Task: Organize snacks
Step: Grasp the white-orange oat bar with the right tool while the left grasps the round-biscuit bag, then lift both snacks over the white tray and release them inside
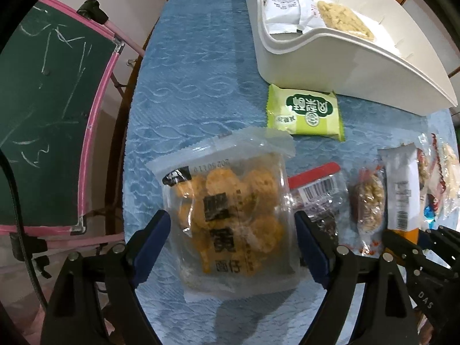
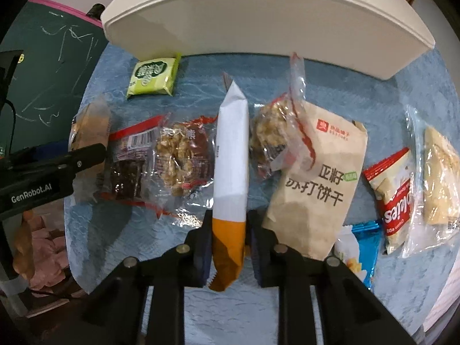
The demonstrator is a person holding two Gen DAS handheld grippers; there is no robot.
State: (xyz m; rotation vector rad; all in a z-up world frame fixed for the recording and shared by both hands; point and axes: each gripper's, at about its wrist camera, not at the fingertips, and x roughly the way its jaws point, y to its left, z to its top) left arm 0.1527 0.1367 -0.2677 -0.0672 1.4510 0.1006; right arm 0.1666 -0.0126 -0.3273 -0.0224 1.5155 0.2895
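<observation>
My left gripper [image 1: 233, 230] is shut on a clear bag of orange round crackers [image 1: 230, 210], its fingers pressing the bag's two sides above the blue cloth. My right gripper [image 2: 228, 231] is shut on a long white-and-orange packet [image 2: 231, 155] that points toward the white bin [image 2: 258, 28]. The white bin [image 1: 359, 66] holds a white packet [image 1: 284, 3] and a clear pack of pale sticks [image 1: 345, 18]. A green packet [image 1: 306, 112] lies in front of the bin, also in the right wrist view [image 2: 152, 77].
Several snacks lie on the blue cloth [image 1: 195, 66]: walnut-date packs [image 2: 181, 155], a red-edged dark pack [image 2: 129, 166], a beige cracker bag [image 2: 322, 178], a red-white packet [image 2: 394, 198], a blue packet [image 2: 359, 250], a clear pale pack [image 2: 437, 172]. A green chalkboard [image 1: 43, 109] stands left of the table.
</observation>
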